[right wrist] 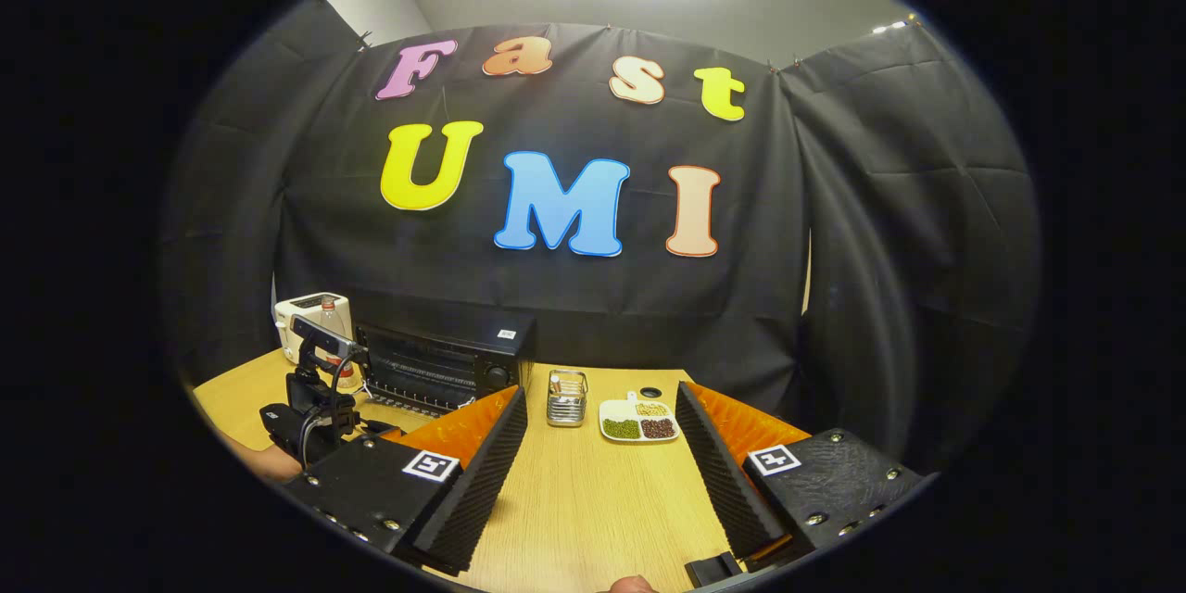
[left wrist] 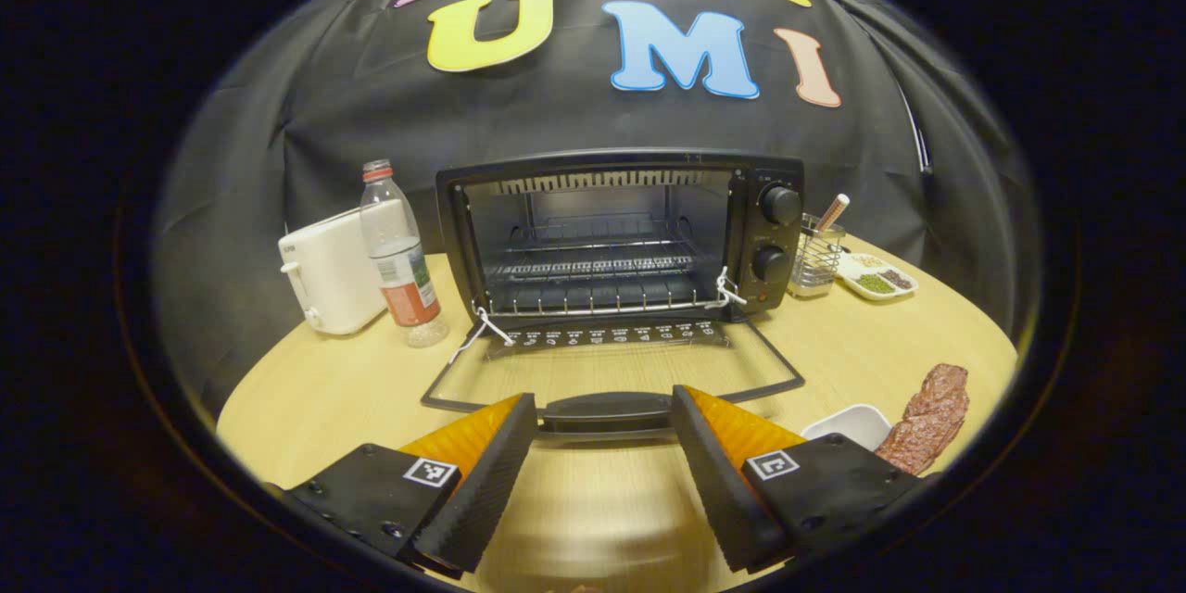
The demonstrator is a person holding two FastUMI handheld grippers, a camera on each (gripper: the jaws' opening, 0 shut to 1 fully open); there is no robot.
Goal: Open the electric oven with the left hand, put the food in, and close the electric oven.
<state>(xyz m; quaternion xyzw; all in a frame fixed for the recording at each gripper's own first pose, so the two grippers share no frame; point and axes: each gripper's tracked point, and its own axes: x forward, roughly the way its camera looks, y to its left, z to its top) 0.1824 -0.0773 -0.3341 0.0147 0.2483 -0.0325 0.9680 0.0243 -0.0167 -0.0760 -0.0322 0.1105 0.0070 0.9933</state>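
Both fingers of the left hand-held gripper point(left wrist: 602, 445) stand spread, flanking the handle point(left wrist: 605, 411) of the electric oven point(left wrist: 623, 236) door, which lies open. The right hand-held gripper point(right wrist: 600, 459) hovers spread above the table point(right wrist: 593, 500). Meat point(left wrist: 929, 417) lies right of the door.

The black electric oven point(left wrist: 619, 236) stands open straight ahead of the left jaws, its glass door point(left wrist: 611, 369) folded flat onto the bench with the handle point(left wrist: 607, 411) lying between the spread jaws, and its wire rack bare inside. The food point(left wrist: 929, 419), a reddish-brown slab of meat, lies just right of the right-hand jaw, beside a small white dish.
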